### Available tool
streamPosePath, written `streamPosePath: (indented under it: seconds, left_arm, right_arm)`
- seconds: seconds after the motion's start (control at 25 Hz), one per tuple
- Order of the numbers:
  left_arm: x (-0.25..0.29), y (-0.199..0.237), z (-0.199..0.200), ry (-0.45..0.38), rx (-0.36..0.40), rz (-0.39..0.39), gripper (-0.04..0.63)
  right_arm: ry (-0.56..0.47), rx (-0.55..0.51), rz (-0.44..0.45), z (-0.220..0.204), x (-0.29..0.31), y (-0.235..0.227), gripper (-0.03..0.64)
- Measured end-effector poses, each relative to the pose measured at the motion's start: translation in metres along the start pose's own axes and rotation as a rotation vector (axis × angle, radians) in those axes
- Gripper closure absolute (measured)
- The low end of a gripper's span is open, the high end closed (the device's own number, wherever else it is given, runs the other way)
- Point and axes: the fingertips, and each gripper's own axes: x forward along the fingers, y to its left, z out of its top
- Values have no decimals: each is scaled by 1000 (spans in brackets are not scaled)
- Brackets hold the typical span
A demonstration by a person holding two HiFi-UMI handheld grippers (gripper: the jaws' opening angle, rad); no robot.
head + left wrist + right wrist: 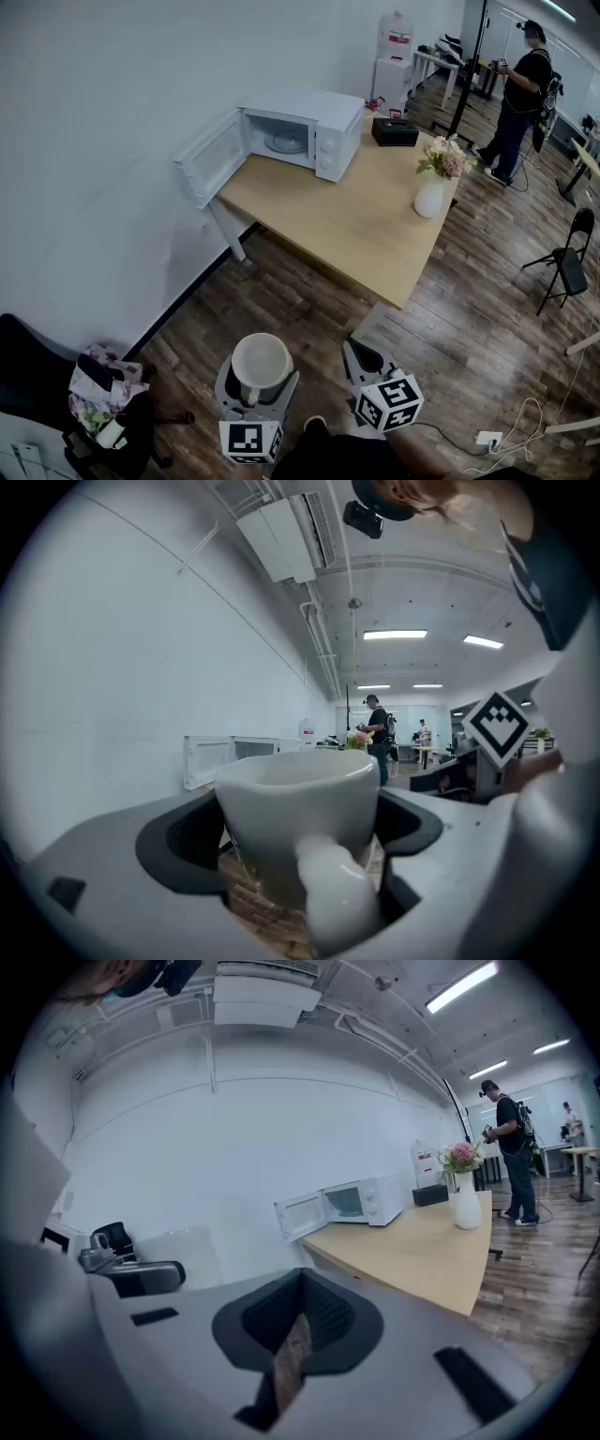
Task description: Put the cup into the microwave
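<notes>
A white cup point(261, 364) with its handle toward me sits between the jaws of my left gripper point(257, 382), held above the wooden floor at the bottom of the head view. In the left gripper view the cup point(298, 808) fills the gap between the jaws, which are shut on its sides. My right gripper point(362, 358) hovers beside it, jaws together and empty, with only a thin slit between them point(292, 1354). The white microwave point(305, 131) stands on the far left of the wooden table point(347, 220), its door point(210, 159) swung wide open, the turntable visible inside.
A white vase of flowers point(433, 190) and a black box point(395, 131) stand on the table. A black chair with clutter point(94, 398) is at lower left, a folding chair point(564, 262) at right. A person point(520, 94) stands far back. White wall runs along the left.
</notes>
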Motion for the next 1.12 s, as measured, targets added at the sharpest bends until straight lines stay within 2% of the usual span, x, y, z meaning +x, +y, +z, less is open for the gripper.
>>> streamPosePath:
  seconds: [0.28,0.56,1.12]
  left_arm:
    - [-51,-46,3,-3,-13,1,117]
    - [-84,-87,8,-25,-20,-35,117]
    - [-135,-118,-8,-15,-32,-24,117]
  right_arm:
    - [-7,-24,-8,-16,-82,19,624]
    - [-50,12,-10,-24,-132,27,623]
    - [-35,28,-9,-52,-180,41,623]
